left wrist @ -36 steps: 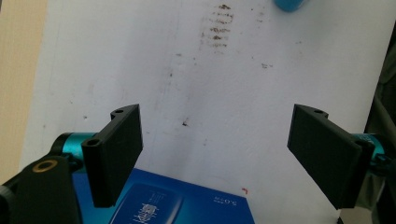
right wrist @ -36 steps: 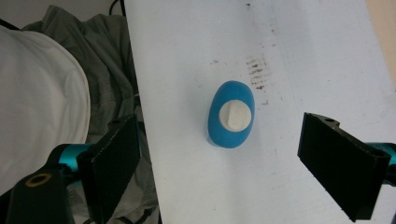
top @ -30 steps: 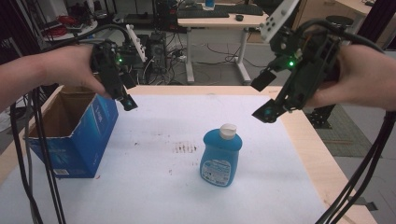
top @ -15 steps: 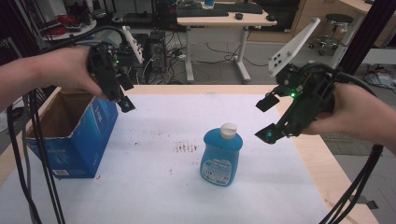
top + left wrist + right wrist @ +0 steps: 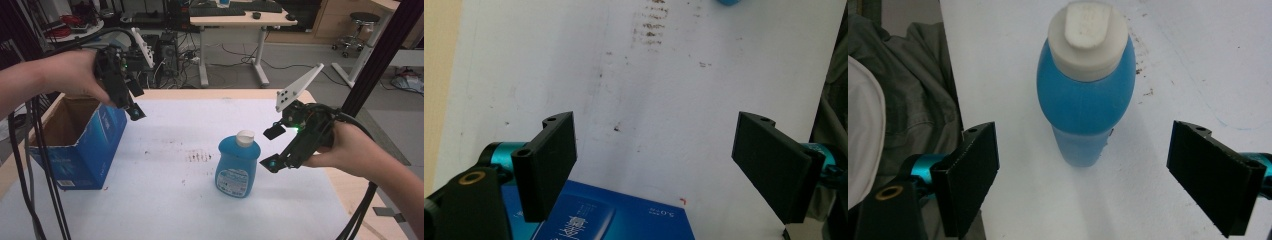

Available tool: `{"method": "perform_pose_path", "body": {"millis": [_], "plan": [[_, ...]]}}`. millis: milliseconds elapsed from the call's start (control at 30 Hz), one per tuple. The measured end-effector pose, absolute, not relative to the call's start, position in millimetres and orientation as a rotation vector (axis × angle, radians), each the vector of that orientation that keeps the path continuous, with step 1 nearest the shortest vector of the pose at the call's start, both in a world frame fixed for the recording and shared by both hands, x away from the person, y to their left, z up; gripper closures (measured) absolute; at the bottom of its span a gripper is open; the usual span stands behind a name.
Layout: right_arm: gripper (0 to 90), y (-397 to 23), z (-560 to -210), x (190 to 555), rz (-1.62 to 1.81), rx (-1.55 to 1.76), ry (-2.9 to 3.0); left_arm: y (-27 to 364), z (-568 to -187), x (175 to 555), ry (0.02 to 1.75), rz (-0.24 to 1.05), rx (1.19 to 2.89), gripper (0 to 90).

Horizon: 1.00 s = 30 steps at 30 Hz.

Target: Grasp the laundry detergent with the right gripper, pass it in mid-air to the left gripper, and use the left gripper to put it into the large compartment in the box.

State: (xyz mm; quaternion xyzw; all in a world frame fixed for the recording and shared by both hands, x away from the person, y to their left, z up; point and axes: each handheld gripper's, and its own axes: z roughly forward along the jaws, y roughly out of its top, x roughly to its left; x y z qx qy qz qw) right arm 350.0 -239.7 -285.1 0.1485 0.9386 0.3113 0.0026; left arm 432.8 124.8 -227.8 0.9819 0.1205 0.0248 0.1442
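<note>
bottle (image 5: pixel 237 167) upright mid-bench (image 5: pixel 165 200), white cap on | box (image 5: pixel 75 145) open at bench's left edge | left gripper (image 5: pixel 134 102) above box's right rim, fingers wide, empty | right gripper (image 5: pixel 273 148) just right of bottle, fingers wide, not touching

Blue bottle (image 5: pixel 237 165), white cap, upright on white table, mid-right.

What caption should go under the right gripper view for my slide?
Open right gripper lined up on the upright blue bottle with its white cap.
</note>
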Motion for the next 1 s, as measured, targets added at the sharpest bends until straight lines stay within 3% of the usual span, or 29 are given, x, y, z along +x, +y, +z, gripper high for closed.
{"method": "perform_pose_path", "body": {"millis": [400, 1000], "plan": [[12.9, -232.1, -319.8, 356.2, 1.031, 0.500, 2.947, 122.4, -227.8, 430.4, 0.337, 0.068, 2.834, 18.2], [12.9, -231.8, -341.1, 363.6, 1.072, 0.561, 2.907, 121.4, -229.1, 429.7, 0.337, 0.066, 2.839, 18.2]]}}
